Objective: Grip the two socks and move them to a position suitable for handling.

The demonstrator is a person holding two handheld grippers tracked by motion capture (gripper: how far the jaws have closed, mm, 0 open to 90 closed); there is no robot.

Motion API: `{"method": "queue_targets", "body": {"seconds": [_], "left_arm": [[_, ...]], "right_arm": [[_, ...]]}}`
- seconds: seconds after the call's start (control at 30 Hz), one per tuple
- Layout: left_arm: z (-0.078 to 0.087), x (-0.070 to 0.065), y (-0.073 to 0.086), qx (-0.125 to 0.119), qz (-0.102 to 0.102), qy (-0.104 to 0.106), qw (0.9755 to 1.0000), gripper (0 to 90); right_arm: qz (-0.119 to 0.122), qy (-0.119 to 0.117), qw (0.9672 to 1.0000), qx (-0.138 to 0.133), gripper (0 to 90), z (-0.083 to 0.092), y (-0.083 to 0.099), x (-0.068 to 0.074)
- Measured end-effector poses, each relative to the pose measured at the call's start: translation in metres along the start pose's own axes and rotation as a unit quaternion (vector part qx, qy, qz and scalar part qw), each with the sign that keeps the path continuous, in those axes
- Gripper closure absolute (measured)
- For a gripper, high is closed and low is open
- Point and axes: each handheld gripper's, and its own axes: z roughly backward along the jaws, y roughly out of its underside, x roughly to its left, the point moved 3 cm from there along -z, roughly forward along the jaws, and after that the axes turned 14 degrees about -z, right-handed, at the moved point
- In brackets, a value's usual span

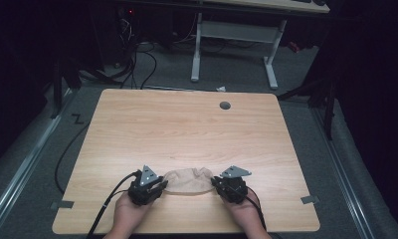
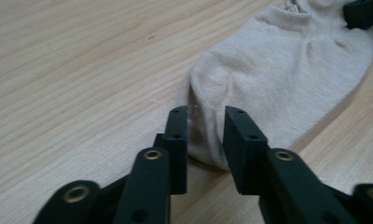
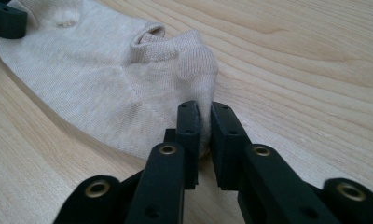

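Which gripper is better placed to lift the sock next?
Right, probably. The right gripper has its jaws nearly shut, pinching the cuff end of the sock. The left gripper has its jaws parted around the toe end, pads not pressing, so it would need to close first.

Lab or office room, wooden table (image 1: 187, 124) on grey carpet (image 1: 237, 74), white desk frame (image 1: 234, 37) behind (cables (image 1: 137, 59) trailing), dark surroundings

Beige sock (image 1: 189, 180) (plain), pale woodgrain table (image 1: 187, 124)
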Motion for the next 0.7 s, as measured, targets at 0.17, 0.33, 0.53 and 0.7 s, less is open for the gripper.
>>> {"method": "queue_targets", "body": {"seconds": [0.17, 0.33, 0.53, 0.7], "left_arm": [[0.000, 0.002, -0.002, -0.004, 0.000, -0.007, 1.0000, 65.4], [0.001, 0.004, -0.007, -0.014, -0.002, -0.012, 0.9998, 64.4], [0.004, 0.004, -0.014, -0.019, -0.013, -0.022, 0.9995, 62.9], [0.009, 0.009, -0.018, -0.020, -0.021, -0.035, 0.9990, 61.6]], "right_arm": [[-0.008, -0.003, 1.0000, -0.002, 75.4, 0.000, -0.001, -0.001], [-0.019, -0.015, 0.9996, -0.012, 68.5, 0.003, -0.005, 0.000], [-0.012, -0.021, 0.9993, -0.030, 65.7, 0.006, -0.015, 0.004], [-0.011, -0.024, 0.9991, -0.034, 63.8, 0.007, -0.021, 0.003]]}}
